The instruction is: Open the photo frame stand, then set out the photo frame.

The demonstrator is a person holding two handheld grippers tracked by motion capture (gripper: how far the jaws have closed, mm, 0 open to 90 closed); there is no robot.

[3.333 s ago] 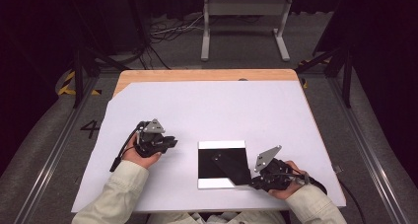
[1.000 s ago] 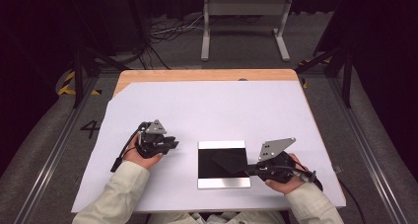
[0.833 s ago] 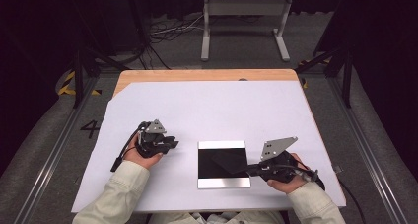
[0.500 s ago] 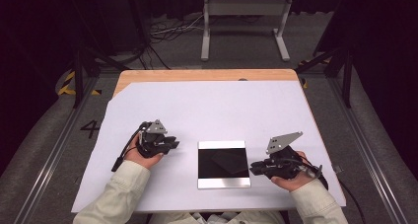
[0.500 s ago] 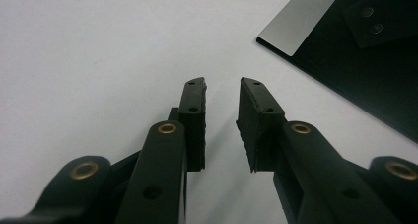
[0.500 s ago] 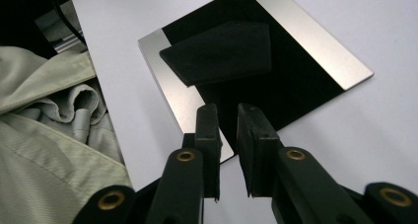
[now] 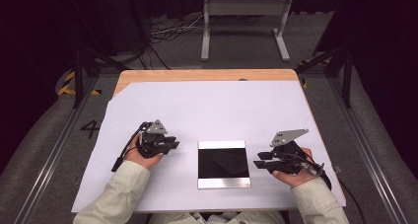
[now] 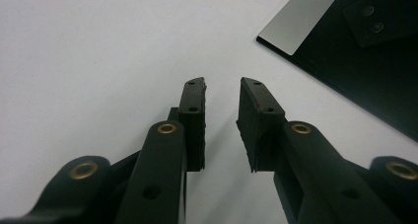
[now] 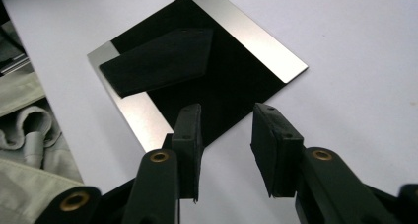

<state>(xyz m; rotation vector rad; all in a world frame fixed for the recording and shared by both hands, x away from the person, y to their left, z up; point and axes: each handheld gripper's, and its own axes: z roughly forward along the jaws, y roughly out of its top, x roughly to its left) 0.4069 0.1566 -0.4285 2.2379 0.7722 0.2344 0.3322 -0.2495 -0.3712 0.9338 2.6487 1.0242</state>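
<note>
1. High view: plate lies flat between both claws; right claw sits just off its right edge, left claw a bit further from the left edge. Right is nearer.
2. Right gripper view: right jaws have just been opening, now about half apart, nothing between them; plate dead ahead, its near corner just beyond the tips.
3. Left gripper view: left claw half open, empty; plate ahead and to its right.
4. Small dark piece lies on the plate, long axis crosswise to the right jaws.
</note>
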